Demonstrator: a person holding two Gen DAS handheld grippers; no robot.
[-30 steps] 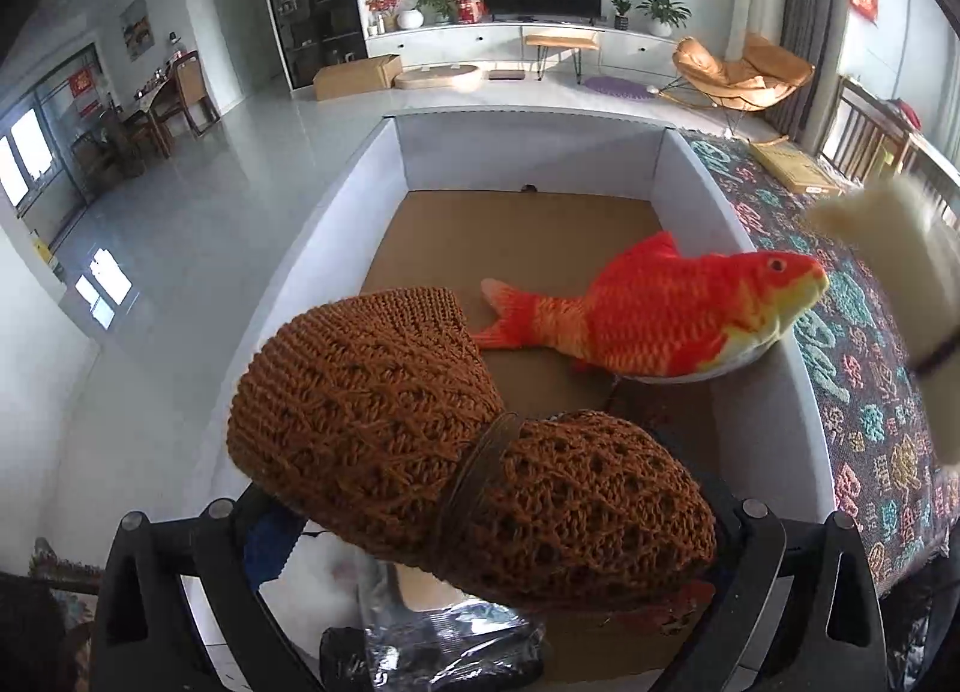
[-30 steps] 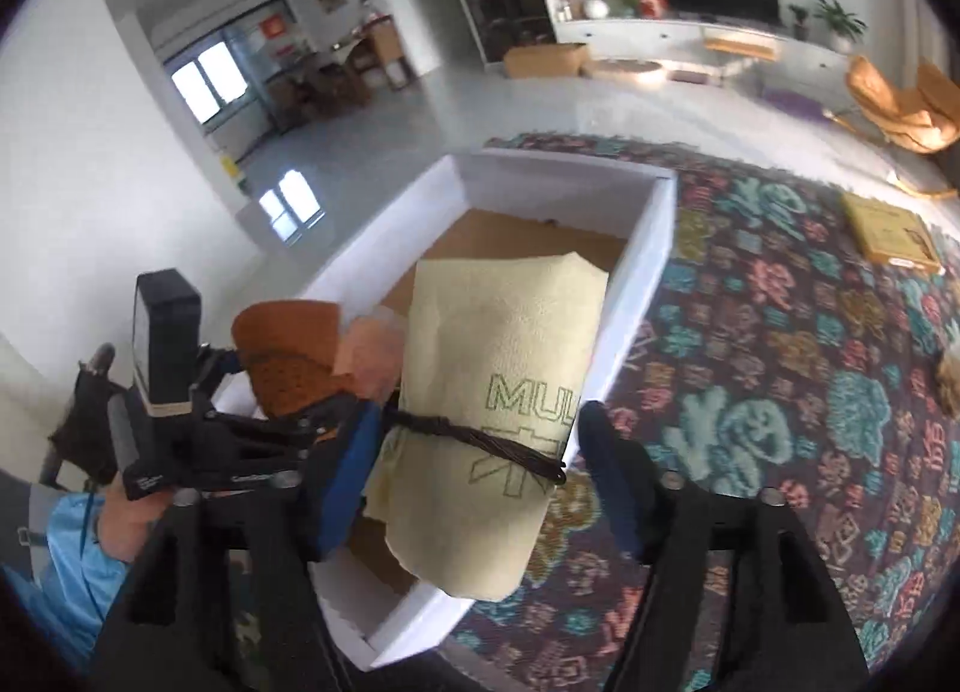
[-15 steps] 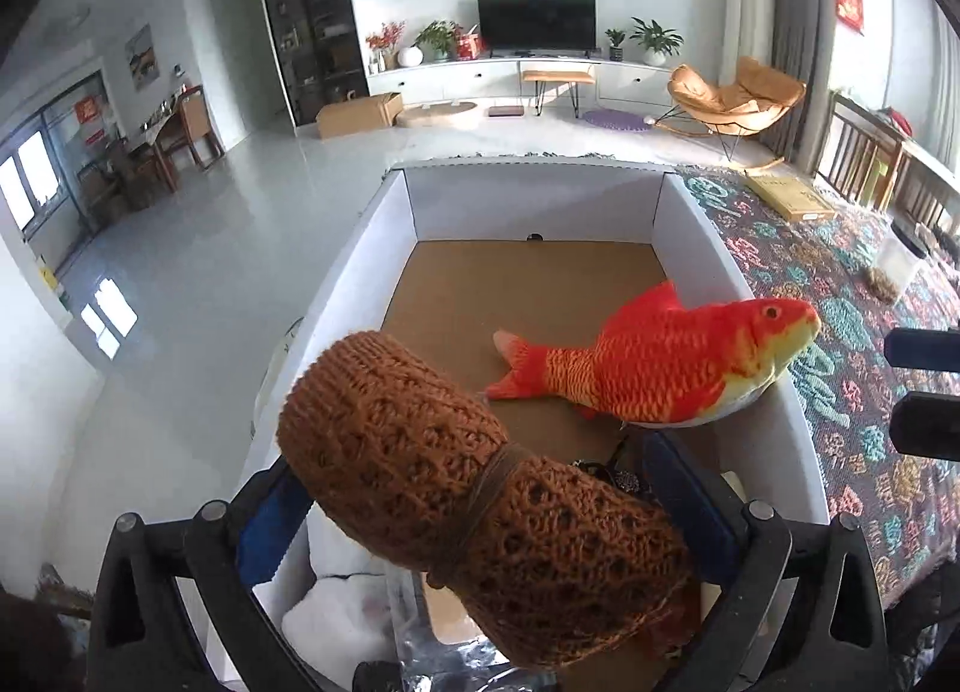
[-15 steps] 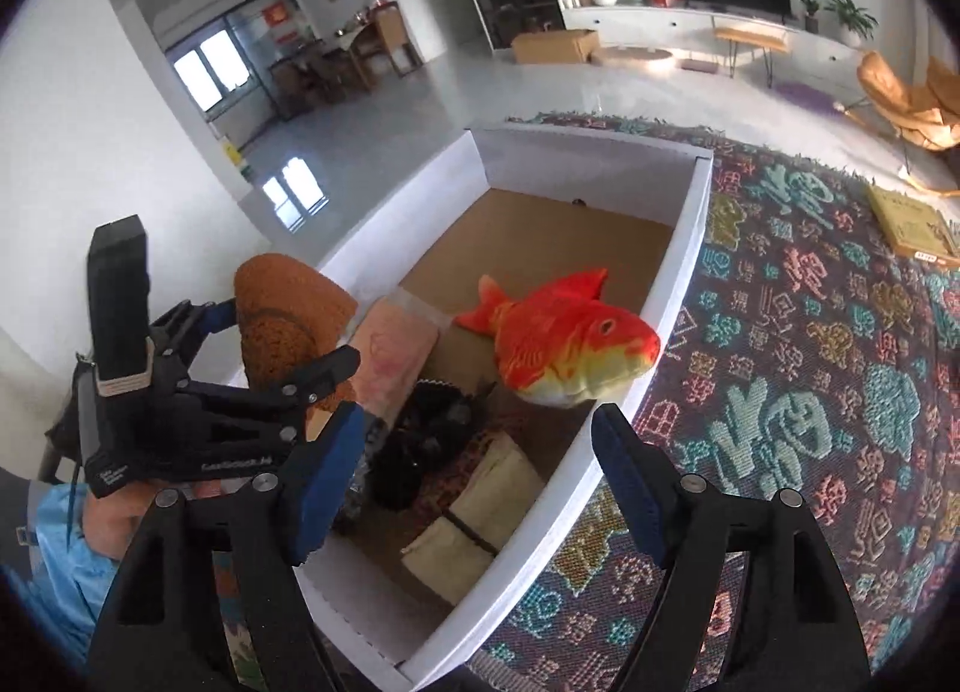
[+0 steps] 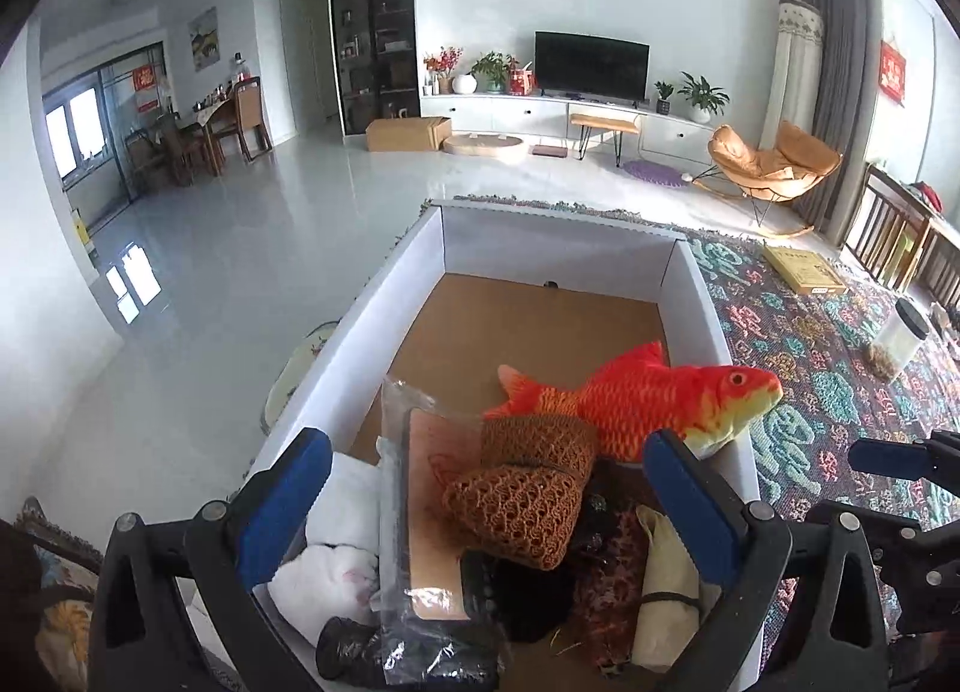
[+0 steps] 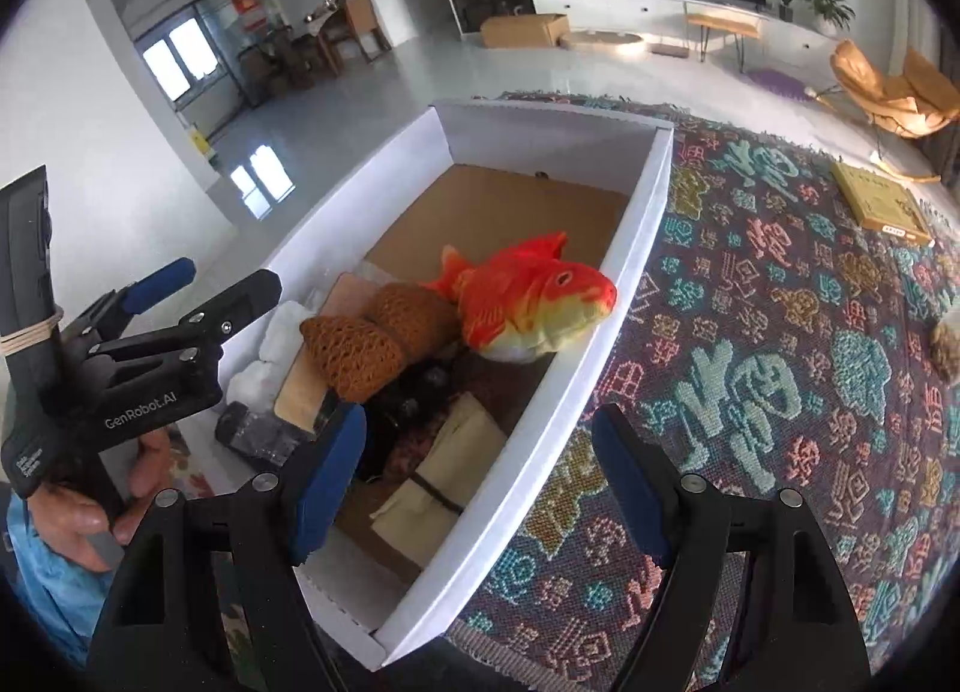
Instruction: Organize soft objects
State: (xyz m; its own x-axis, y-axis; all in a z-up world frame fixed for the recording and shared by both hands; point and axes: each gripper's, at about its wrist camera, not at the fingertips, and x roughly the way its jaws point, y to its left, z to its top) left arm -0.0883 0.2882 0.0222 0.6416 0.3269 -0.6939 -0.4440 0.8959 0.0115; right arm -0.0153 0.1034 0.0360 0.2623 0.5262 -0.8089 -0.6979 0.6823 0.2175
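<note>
A white cardboard box (image 5: 690, 296) (image 6: 648, 212) sits on a patterned cloth. In it lie a red plush fish (image 5: 648, 398) (image 6: 528, 302), a brown knitted roll (image 5: 528, 488) (image 6: 372, 338), a rolled cream cloth (image 5: 666, 590) (image 6: 444, 470), a white plush (image 5: 336, 566) and a bagged flat item (image 5: 420, 524). My left gripper (image 5: 486, 512) is open and empty over the box's near end; it also shows in the right wrist view (image 6: 210, 284). My right gripper (image 6: 474, 476) is open and empty over the box's right wall.
The patterned cloth (image 6: 780, 332) spreads right of the box. A flat yellow box (image 5: 804, 272) and a clear jar (image 5: 900, 338) lie on it farther right. Tiled floor (image 5: 210, 284) drops away left of the box.
My left gripper opened and let the brown knitted roll drop into the box. My right gripper had released the cream cloth into the box earlier and stays open, drawn back slightly.
</note>
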